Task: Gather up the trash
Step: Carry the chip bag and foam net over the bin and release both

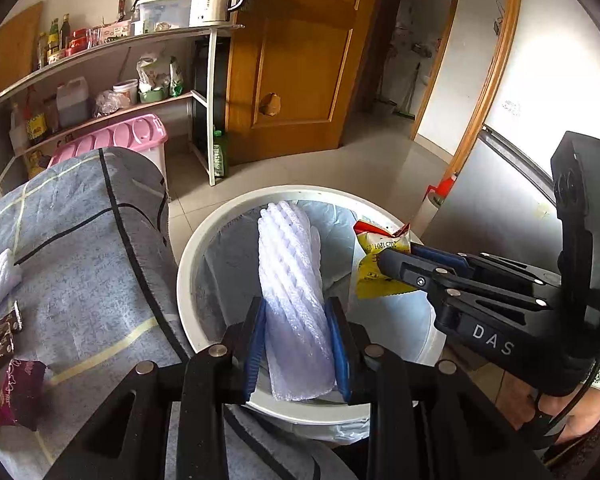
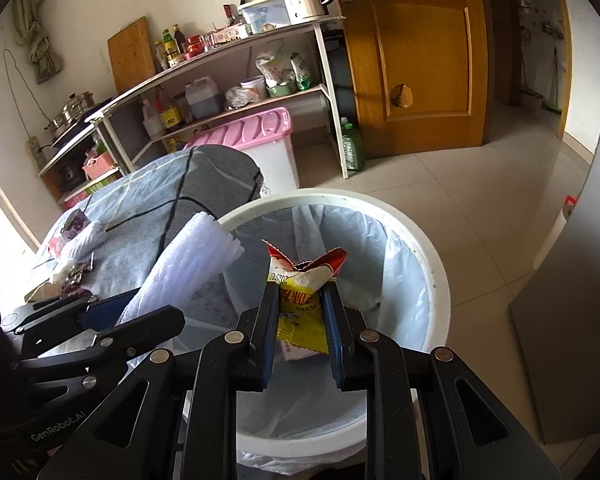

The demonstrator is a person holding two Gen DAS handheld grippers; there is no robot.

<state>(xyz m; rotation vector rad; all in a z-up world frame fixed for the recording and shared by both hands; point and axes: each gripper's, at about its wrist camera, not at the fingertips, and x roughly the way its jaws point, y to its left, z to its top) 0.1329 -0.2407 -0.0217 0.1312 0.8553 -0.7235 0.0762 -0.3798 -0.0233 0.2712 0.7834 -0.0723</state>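
In the left wrist view, the left tool [image 1: 296, 344] pinched a white foam net sleeve [image 1: 290, 280] between its blue pads, holding it over the mouth of the white trash bin [image 1: 188, 280] lined with a pale plastic bag [image 1: 228, 256]. At right, the right tool [image 1: 396, 262] gripped a yellow and red snack wrapper [image 1: 374, 264] above the same bin. More wrappers [image 1: 4, 344] lay on the blue checked tabletop cloth [image 1: 84, 248] at left.

In the right wrist view, the right tool [image 2: 302, 320] was pressed onto the wrapper [image 2: 300, 308] over the bin [image 2: 440, 280], while the left tool [image 2: 116, 318] held the foam sleeve [image 2: 188, 268] across the bin's left rim.
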